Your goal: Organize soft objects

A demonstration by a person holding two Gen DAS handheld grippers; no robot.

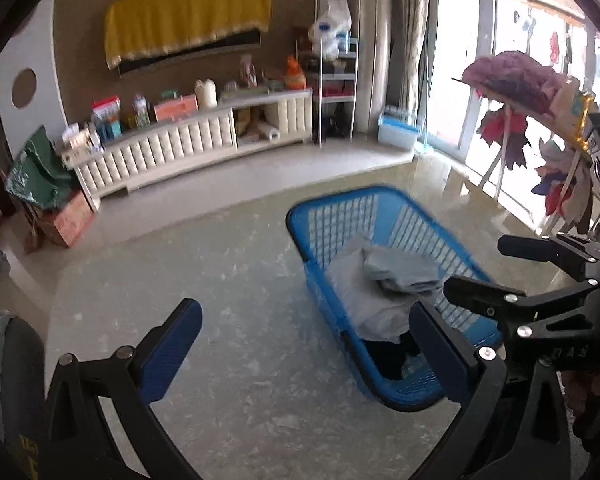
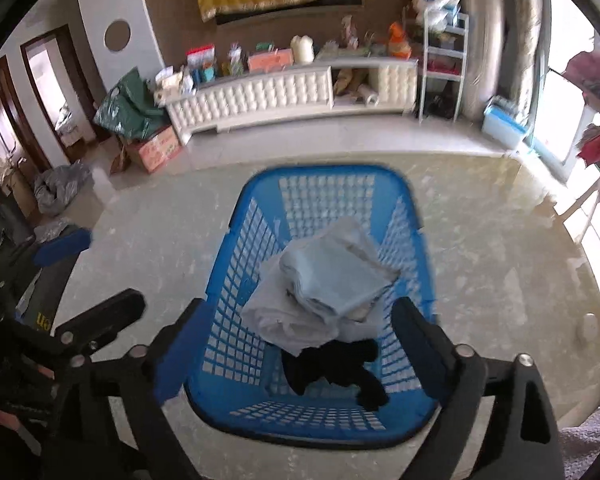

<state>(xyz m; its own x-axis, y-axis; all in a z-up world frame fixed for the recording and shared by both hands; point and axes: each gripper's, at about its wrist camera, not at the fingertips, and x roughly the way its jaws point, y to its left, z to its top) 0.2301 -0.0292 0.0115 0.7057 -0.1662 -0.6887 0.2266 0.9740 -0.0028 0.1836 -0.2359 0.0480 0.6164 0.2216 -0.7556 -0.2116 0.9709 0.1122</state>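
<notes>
Hovering wide apart and empty, both grippers, left (image 1: 306, 350) and right (image 2: 300, 340), overlook folded pale-blue cloth (image 2: 332, 280) in blue basket (image 2: 236, 248).

A pale glossy floor (image 2: 480, 240) carries the blue basket (image 2: 236, 280).

This is a lived-in home, a living room by the look of it. A long white tufted TV cabinet (image 2: 260, 94) runs along the brown back wall, its top crowded with boxes, bottles and packets. A yellow cloth (image 1: 186, 20) drapes over the flat screen mounted above it. A blue laundry basket (image 2: 240, 280) with folded cloths stands on the polished stone floor (image 1: 220, 272). A drying rack (image 1: 512, 120) hung with garments stands by the glass doors, near curtains (image 1: 414, 28) and a metal shelf (image 2: 444, 52).
</notes>
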